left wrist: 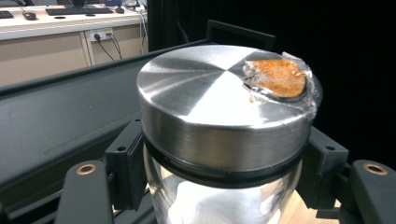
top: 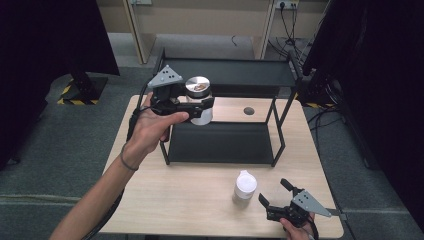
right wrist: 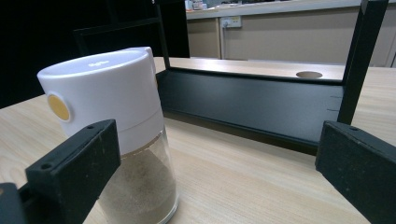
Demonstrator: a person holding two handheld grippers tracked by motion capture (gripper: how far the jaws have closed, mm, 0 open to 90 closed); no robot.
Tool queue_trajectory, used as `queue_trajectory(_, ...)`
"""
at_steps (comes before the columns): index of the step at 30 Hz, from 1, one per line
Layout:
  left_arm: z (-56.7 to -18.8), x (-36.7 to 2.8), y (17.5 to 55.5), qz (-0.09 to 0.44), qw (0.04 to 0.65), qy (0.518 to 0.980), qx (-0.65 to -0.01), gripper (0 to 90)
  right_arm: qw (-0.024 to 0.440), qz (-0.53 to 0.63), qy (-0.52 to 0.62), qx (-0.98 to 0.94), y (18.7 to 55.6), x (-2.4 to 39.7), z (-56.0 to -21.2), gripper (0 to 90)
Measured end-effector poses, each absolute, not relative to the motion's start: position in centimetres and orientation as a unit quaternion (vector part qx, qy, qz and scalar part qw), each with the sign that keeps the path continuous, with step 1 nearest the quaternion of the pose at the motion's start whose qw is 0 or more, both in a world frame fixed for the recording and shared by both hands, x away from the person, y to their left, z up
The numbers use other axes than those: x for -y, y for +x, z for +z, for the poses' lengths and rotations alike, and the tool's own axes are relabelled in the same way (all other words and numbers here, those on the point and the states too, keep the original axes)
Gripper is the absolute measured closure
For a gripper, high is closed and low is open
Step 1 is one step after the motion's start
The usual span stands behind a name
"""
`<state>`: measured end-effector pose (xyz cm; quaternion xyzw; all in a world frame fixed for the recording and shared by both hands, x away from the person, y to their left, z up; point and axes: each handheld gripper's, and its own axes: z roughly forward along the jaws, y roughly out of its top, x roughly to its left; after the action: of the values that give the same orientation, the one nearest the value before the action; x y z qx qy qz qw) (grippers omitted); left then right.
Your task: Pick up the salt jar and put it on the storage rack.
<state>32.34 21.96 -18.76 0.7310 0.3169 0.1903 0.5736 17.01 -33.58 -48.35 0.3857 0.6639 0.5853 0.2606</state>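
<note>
**Left hand-held gripper clamped on steel-lidded jar at the rack; right one apart beside the shaker**

I have the left hand-held gripper (top: 204,106) clamped on a glass jar with a brushed steel lid (top: 198,86). In the left gripper view its two black pads press the glass from either side, just under the lid's black sealing ring. The jar (left wrist: 224,205) is upright and clear of the bench, held at the near left corner of the black two-tier rack (top: 225,142), over the left end of its lower shelf and about level with the upper one. A crumpled piece of foil with an orange-brown patch (left wrist: 279,77) is stuck on the lid near its rim.

My right hand-held gripper (top: 274,192) sits low at the near right edge of the bench (top: 180,200), jaws apart and holding nothing. A white-capped shaker (top: 245,186) stands upright on the bench just left of it, in front of the rack. In the right gripper view the shaker (right wrist: 116,126) holds a tan powder, carries a round yellow dot on its cap, and stands by the left pad; I cannot tell whether they touch.
</note>
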Motion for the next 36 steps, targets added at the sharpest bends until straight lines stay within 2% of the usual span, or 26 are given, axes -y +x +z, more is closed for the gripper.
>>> queue_trajectory(18, -14.6, -21.2, 33.7, 0.212, 0.562, 0.725, -0.338, 30.8, 0.26, 0.587, 0.387, -0.662, 17.0, 33.7, -48.3, 0.3)
queue_trajectory(36, -13.7, -19.4, 36.3, 0.243, 0.546, 0.705, -0.383, 30.7, 0.26, 0.588, 0.387, -0.661, 17.0, 33.7, -48.3, 0.3)
